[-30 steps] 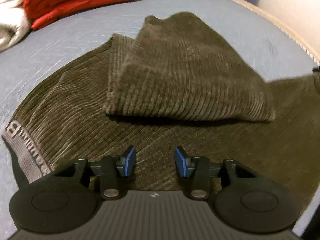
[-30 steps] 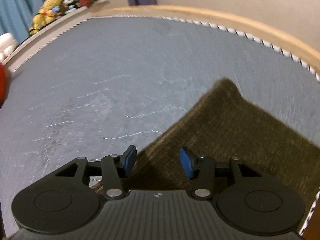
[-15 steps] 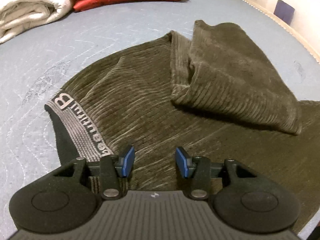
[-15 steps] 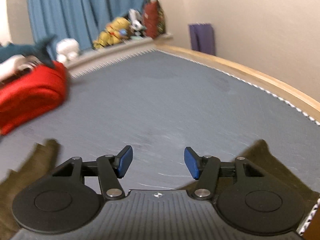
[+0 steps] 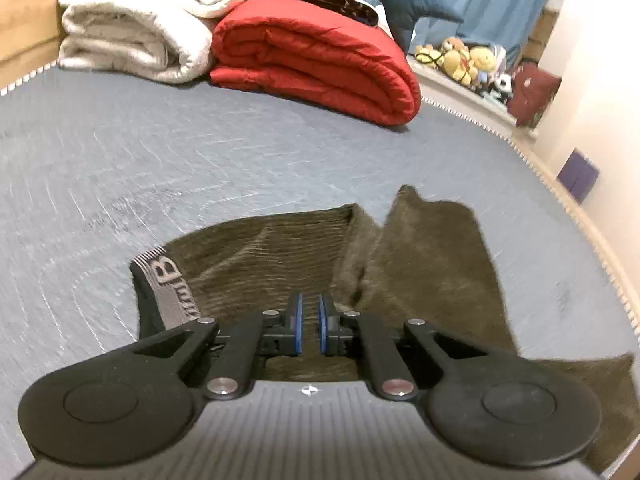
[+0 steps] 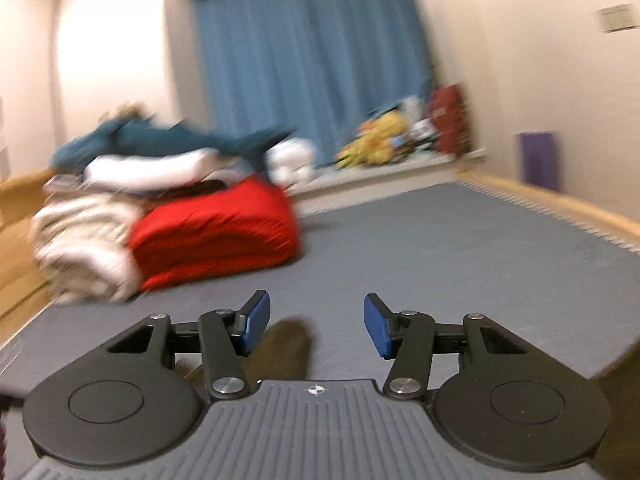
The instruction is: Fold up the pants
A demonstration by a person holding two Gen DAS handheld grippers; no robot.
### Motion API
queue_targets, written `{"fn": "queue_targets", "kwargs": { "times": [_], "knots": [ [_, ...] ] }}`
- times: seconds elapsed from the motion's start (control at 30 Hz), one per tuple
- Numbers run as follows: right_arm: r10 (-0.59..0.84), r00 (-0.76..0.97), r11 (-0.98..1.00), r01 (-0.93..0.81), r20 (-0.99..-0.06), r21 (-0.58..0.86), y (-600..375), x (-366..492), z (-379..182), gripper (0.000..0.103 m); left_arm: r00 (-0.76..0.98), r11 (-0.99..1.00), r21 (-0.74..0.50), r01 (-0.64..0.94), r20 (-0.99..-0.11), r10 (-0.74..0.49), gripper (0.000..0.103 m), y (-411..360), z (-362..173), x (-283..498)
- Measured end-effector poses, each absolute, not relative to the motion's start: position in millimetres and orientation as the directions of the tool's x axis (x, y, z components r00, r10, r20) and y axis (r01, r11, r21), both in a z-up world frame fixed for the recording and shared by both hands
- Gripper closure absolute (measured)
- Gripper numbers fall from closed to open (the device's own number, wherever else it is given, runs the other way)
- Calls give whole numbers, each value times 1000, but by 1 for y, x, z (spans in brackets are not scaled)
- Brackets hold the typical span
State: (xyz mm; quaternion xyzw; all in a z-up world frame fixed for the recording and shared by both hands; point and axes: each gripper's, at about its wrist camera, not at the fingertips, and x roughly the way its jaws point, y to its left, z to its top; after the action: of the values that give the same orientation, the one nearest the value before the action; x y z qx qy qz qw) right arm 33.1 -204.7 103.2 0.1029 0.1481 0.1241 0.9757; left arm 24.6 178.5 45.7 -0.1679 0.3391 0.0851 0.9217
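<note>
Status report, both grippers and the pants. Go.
Left gripper shut, nothing visibly between its pads. Right gripper open, empty. Pants partly folded on the bed. Red blanket far back, out of the way.

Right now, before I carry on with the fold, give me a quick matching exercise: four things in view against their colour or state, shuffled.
Things:
1. pants
2. folded quilt
3. left gripper
4. right gripper

Colour or state:
A. jaws apart, nothing between them
B. olive corduroy, lying on the bed
C. blue pads drawn almost together
D. red, beside the white bedding

Pairs: 1-B, 2-D, 3-C, 4-A
</note>
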Motion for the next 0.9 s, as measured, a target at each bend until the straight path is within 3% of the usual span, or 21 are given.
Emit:
{"fn": "queue_targets", "kwargs": {
  "times": [0.13,0.27,0.57,0.67,0.7,0.73,0.77,0.9],
  "knots": [
    [373,865,927,-338,-336,160,-155,43,79,49,751,909,-327,-257,-660,-25,95,170,49,32],
    [407,781,912,-379,-473,158,-122,67,49,49,735,928,-289,-237,-678,-23,95,160,41,46],
    [369,588,929,-209,-720,306,-117,146,-30,46,712,945,-252,-207,-701,-31,94,149,26,66],
    [372,541,925,-151,-754,348,-117,154,-48,46,713,947,-251,-199,-700,-36,93,147,26,70],
    [377,541,921,-138,-752,363,-118,154,-48,51,714,947,-252,-199,-699,-36,93,147,27,71],
    [390,548,915,-140,-740,378,-118,153,-45,76,716,947,-251,-201,-697,-33,93,147,27,72],
    [411,552,907,-165,-725,389,-117,151,-40,90,719,946,-251,-205,-694,-29,93,148,28,73],
    [425,655,904,-349,-625,249,-97,122,-6,92,724,940,-262,-220,-690,-22,93,152,29,76]
  ]
}}
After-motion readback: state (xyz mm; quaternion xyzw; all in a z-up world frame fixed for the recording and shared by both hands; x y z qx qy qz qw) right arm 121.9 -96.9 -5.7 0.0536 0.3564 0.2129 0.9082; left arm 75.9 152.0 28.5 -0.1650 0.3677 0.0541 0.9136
